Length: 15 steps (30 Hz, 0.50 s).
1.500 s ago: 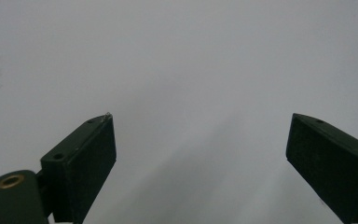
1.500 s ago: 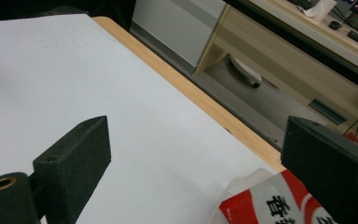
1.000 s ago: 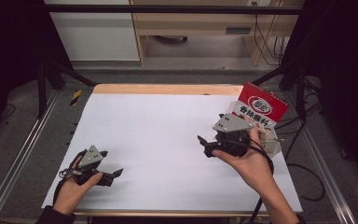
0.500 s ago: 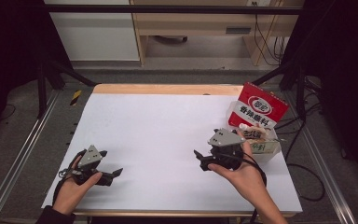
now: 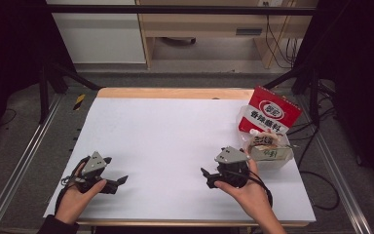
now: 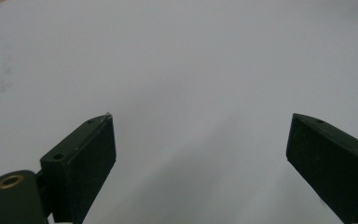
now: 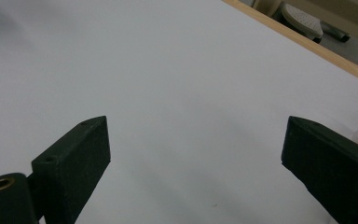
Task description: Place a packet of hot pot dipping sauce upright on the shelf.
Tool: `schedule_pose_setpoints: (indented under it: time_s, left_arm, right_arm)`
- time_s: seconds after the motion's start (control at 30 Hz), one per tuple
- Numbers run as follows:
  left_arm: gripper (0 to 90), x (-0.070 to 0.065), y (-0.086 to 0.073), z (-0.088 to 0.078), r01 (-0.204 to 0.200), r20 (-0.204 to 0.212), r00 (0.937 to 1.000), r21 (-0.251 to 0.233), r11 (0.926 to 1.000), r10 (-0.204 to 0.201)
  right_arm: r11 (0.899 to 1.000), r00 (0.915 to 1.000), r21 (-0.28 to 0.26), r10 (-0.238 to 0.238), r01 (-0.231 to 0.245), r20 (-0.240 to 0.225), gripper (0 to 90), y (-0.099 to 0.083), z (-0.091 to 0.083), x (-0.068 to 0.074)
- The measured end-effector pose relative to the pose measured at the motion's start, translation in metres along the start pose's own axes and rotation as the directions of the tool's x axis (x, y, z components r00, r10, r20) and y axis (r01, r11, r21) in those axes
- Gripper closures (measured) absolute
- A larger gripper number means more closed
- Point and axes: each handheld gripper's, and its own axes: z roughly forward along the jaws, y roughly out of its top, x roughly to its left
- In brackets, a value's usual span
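Note:
My left gripper (image 5: 116, 170) rests on the white table sheet (image 5: 165, 136) near the front left corner, held by a hand, jaws pointing right. In the left gripper view it (image 6: 200, 140) stands open with bare white sheet between the jaws. My right gripper (image 5: 208, 178) sits low at the front right in the other hand, jaws pointing left; seen from its own camera it (image 7: 196, 140) is open over the sheet with nothing between the jaws. Behind it stand a red and white packet (image 5: 271, 113) and a clear bag of wrapped snacks (image 5: 268, 146).
The table's wooden far edge (image 5: 175, 92) also crosses the right gripper view's top right corner (image 7: 307, 46). Metal rails (image 5: 24, 161) run along both sides of the table. A yellow and black tool (image 5: 79, 101) lies off the table's far left corner.
My right gripper has drawn back from the packet and bag toward the table's front edge and a little left. The left gripper has stayed put.

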Motion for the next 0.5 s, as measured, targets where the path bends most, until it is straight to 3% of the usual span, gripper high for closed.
schedule_pose_setpoints:
  time_s: [0.33, 0.5]
  left_arm:
    - [8.0, 0.002, -0.002, 0.001, 0.006, -0.029, 0.9996, 0.024, 0.9997, -0.005]
    - [8.0, 0.004, -0.002, 0.004, 0.014, -0.046, 0.9989, 0.041, 0.9991, -0.012]
  right_arm:
    - [0.995, 0.9952, 0.009, 0.096, -0.096, -0.021, 7.9, -0.017, 0.029, 0.006]
    - [0.989, 0.9877, 0.027, 0.147, -0.146, -0.054, 7.3, -0.029, 0.043, 0.009]
